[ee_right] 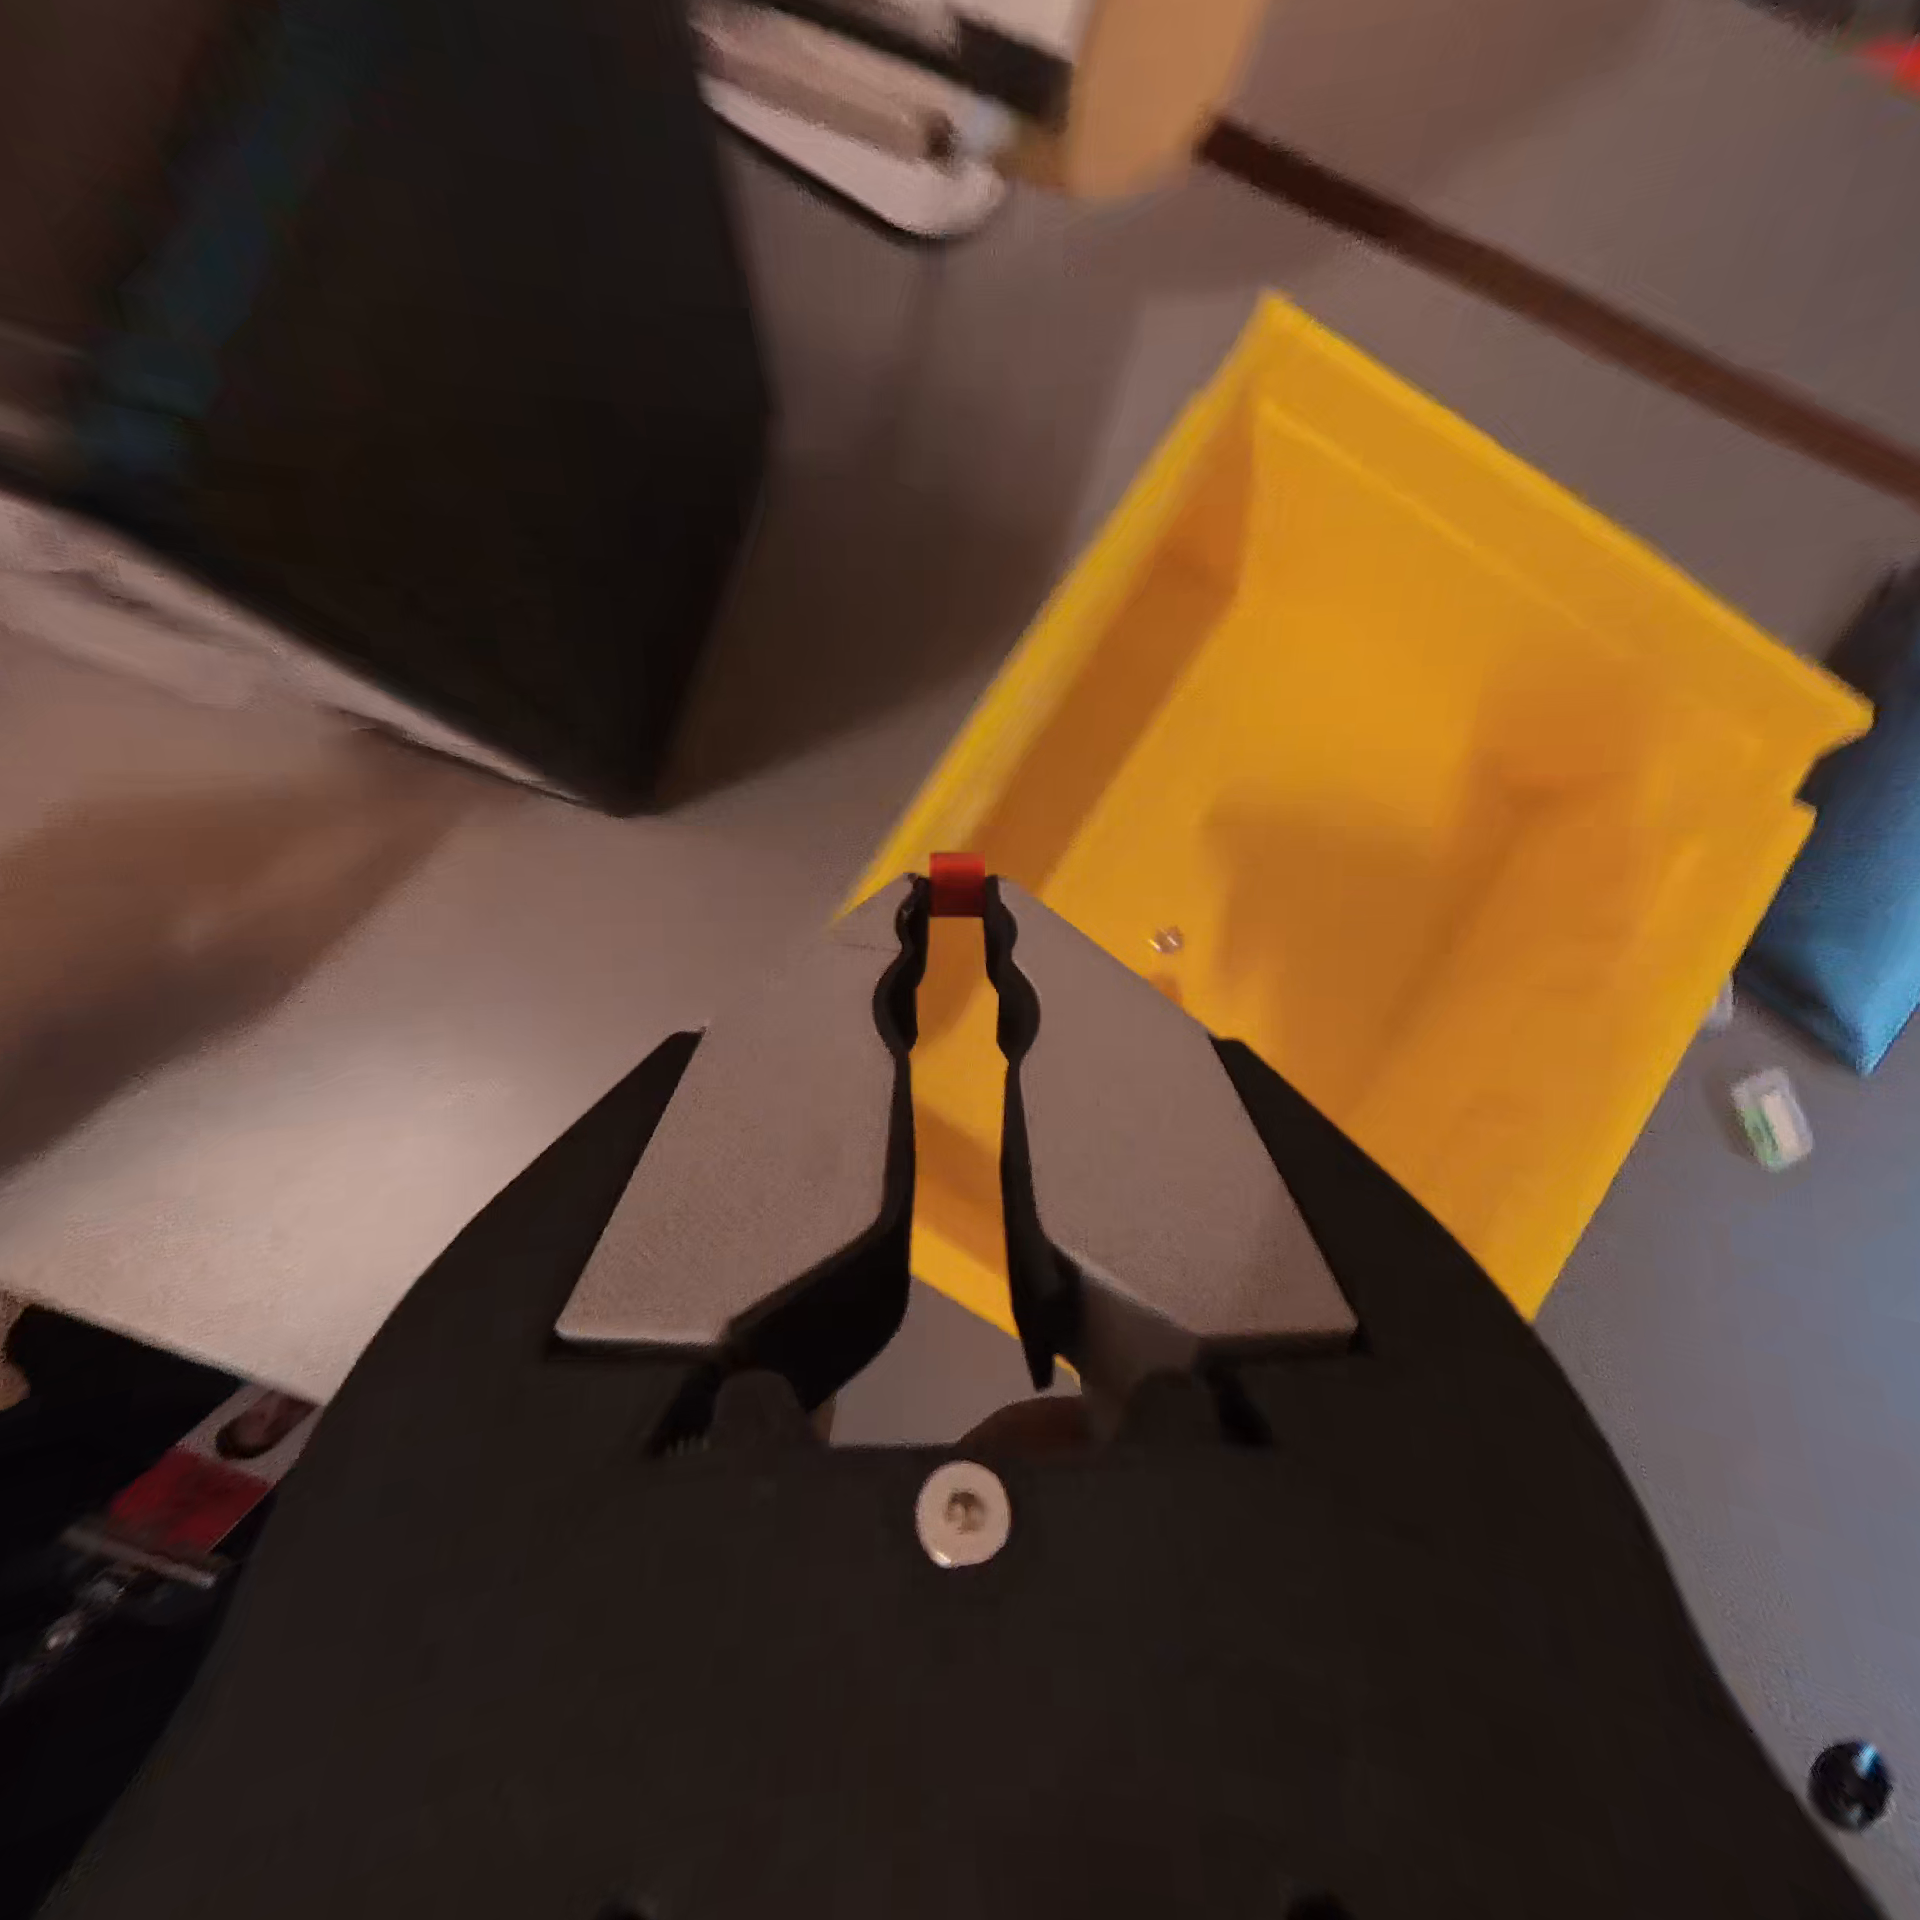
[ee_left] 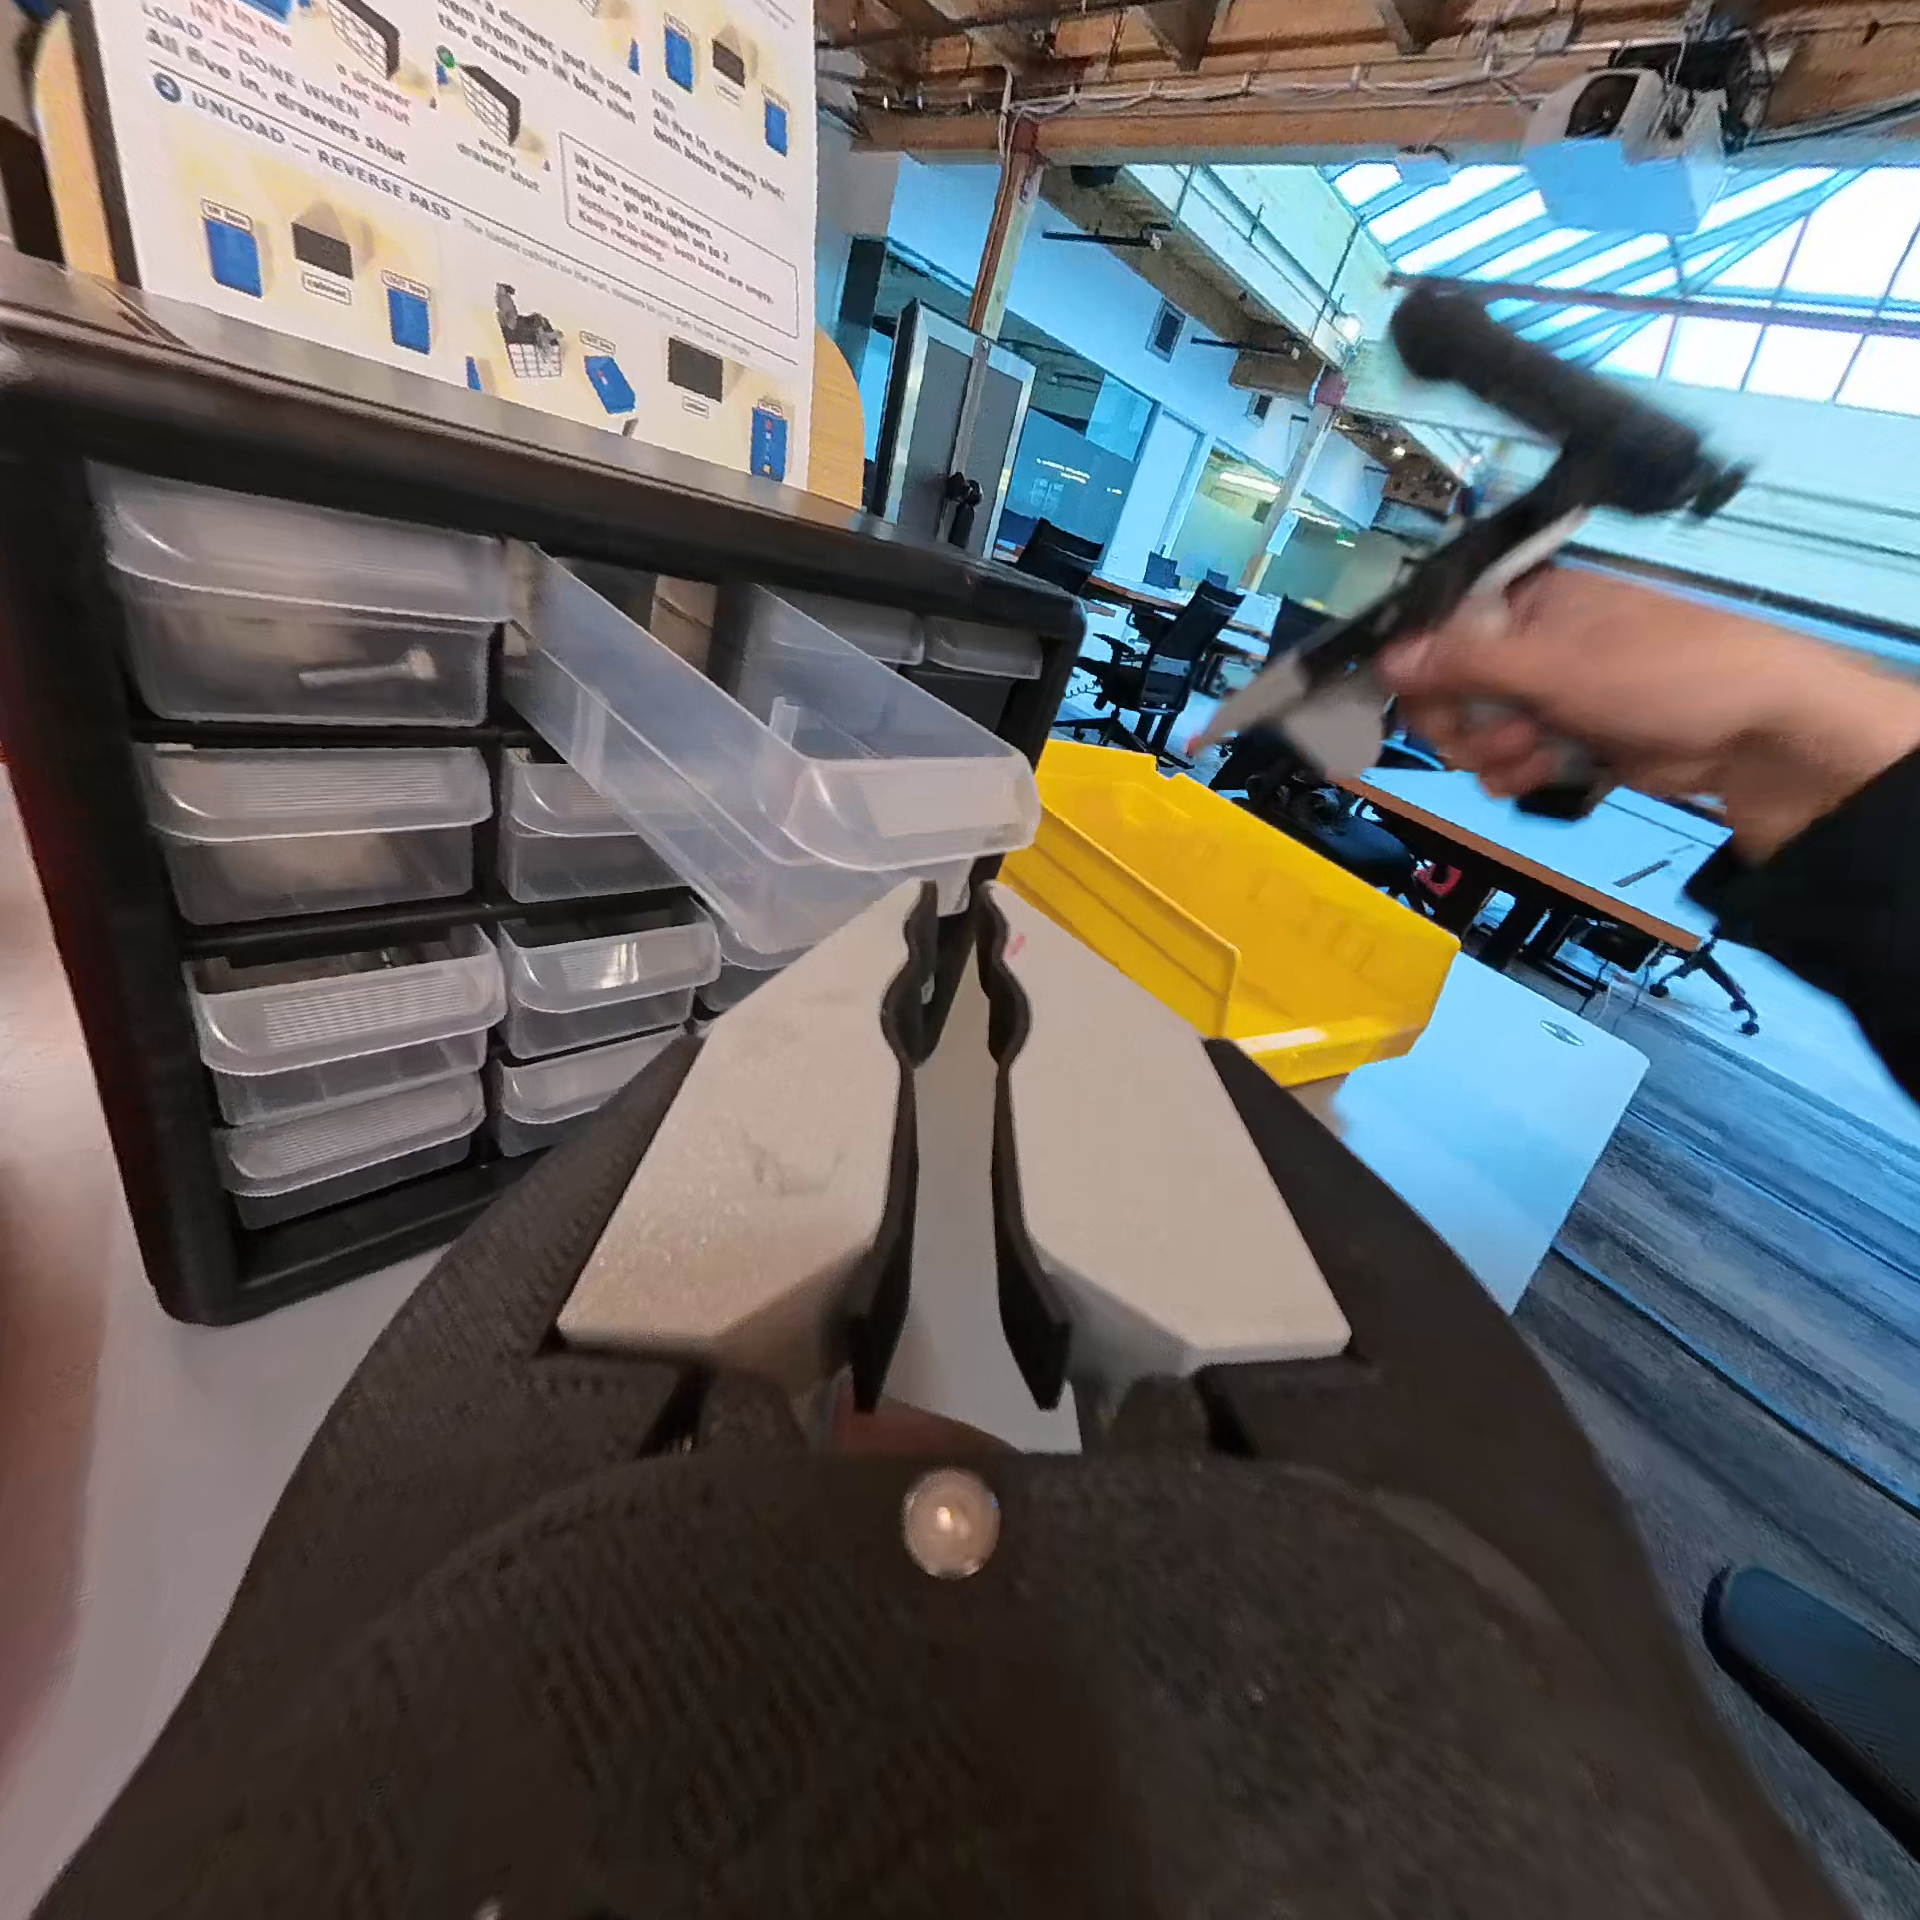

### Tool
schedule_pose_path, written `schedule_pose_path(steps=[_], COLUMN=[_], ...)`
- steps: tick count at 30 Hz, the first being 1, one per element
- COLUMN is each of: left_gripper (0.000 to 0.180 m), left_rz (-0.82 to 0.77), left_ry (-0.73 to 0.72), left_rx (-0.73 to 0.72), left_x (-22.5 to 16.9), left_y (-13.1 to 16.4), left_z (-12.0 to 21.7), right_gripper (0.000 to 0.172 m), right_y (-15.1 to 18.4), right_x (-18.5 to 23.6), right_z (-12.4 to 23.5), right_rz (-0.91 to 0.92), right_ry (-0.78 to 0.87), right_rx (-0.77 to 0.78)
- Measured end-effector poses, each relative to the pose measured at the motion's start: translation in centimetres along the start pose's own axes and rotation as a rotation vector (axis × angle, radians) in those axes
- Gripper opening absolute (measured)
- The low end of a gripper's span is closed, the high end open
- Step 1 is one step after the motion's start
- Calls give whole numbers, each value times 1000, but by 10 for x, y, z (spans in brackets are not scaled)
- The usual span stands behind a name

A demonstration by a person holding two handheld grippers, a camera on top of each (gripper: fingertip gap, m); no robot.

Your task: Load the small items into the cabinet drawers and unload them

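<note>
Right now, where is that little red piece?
In the right wrist view, the red piece sits pinched at the right gripper's fingertips, over the yellow bin's near corner.

The clear plastic drawer (ee_left: 790,769), pulled far out of the black cabinet of small clear drawers (ee_left: 312,831) and sagging forward, juts across the space before the cabinet's right columns and overhangs the grey tabletop (ee_left: 1475,1132). Just right of it the open-topped yellow plastic bin (ee_left: 1247,935) takes up the table. Above the bin the way is open from overhead; only one tiny pale item (ee_right: 1168,940) lies on its floor.
</note>
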State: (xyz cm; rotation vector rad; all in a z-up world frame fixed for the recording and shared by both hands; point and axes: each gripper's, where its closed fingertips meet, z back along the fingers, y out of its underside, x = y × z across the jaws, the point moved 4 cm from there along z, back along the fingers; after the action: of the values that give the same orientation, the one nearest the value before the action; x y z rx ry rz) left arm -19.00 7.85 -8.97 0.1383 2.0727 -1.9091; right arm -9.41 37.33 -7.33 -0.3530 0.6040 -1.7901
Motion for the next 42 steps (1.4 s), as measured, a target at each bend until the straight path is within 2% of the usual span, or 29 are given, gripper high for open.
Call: schedule_pose_path(steps=[4,10,22,24,25,30,33,35,38,42], left_gripper=[4,4,3,4,4,4,3,0,0,0], left_rz=[-7,-6,-10,-12,-13,-15,-16,-19,-27,11], left_ry=[-12,-7,9,8,8,5,4,1,-4,8], left_rx=[-1,10,23,25,26,26,23,21,19,33], left_x=[2,5,2,2,2,2,3,5,7,9], left_y=[-1,2,4,5,5,6,5,4,3,4], left_z=[0,-1,-5,-6,-6,-6,-5,-5,-5,-11], right_gripper=[7,8,7,12,20,26,26,26,26,25], right_y=[37,61,72,73,73,65,51,48,63,102], right_x=[-51,-83,-93,-93,-93,-93,-84,-62,-21,25], right_z=[-58,-116,-140,-141,-140,-118,-82,-54,-16,12], right_rz=[-119,-189,-240,-243,-250,-260,-272,-267,-201,-97], right_ry=[56,91,71,65,67,50,-1,-101,-231,-321], right_rx=[109,213,260,247,240,180,29,-93,-210,-266])
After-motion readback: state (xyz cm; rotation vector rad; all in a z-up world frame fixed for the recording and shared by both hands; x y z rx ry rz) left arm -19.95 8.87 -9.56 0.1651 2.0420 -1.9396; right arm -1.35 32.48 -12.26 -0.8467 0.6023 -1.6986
